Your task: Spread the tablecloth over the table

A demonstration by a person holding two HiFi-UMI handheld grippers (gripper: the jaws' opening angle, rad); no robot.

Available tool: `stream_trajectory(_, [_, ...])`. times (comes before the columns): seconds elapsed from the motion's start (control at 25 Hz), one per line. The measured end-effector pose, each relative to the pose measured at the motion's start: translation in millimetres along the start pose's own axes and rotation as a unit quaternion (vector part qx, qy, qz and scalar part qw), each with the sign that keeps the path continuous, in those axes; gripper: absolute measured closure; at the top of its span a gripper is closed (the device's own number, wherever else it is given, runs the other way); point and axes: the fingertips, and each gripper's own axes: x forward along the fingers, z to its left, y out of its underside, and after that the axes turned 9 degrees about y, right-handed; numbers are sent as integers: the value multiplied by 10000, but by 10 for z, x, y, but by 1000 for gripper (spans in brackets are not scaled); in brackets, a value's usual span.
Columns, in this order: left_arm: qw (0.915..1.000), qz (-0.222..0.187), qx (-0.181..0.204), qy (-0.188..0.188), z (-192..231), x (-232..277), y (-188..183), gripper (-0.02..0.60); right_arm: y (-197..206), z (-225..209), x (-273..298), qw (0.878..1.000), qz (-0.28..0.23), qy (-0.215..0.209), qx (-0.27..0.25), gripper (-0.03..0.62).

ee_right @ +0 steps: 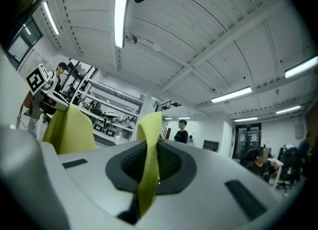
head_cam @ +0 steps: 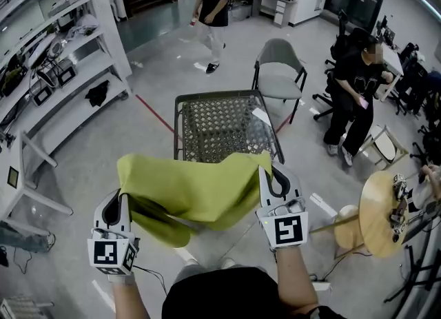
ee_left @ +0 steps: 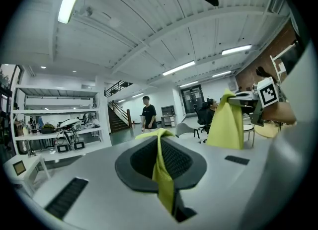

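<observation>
A yellow-green tablecloth (head_cam: 193, 190) hangs in the air between my two grippers, sagging in folds over the near edge of the metal mesh table (head_cam: 224, 121). My left gripper (head_cam: 122, 197) is shut on the cloth's left corner; in the left gripper view a strip of the tablecloth (ee_left: 163, 169) is pinched between the jaws. My right gripper (head_cam: 267, 173) is shut on the right corner, and the right gripper view shows the tablecloth (ee_right: 147, 164) clamped there too. Both grippers are held about level, below the table's near edge in the head view.
A grey chair (head_cam: 279, 69) stands beyond the table. One person (head_cam: 213, 7) walks at the back; another person (head_cam: 355, 87) sits on an office chair at right. White shelving (head_cam: 62, 56) lines the left, and a round wooden stool (head_cam: 382, 211) stands at right.
</observation>
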Motion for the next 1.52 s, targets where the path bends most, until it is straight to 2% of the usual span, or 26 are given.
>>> stream_trajectory(0.16, [9999, 148, -57, 4, -153, 80, 60, 566, 118, -115, -26, 10000, 26, -41, 67, 585])
stream_trajectory(0.28, [9997, 222, 36, 31, -195, 165, 73, 566, 161, -151, -2, 9999, 65, -67, 70, 585])
stream_trajectory(0.56, [9998, 197, -45, 56, 86, 423, 131, 566, 144, -71, 305, 9999, 87, -42, -37, 585])
stream_trajectory(0.76, [9997, 168, -173, 64, 513, 707, 228, 566, 168, 89, 715, 9997, 169, 39, -193, 585])
stream_trajectory(1.32, [9991, 81, -400, 121, 2112, 1594, 474, 566, 148, 724, 2173, 9975, 378, 331, -492, 585])
stream_trajectory(1.52, [9991, 162, -215, 319, 2469, 1810, 559, 566, 105, 914, 2576, 9962, 398, 443, -640, 583])
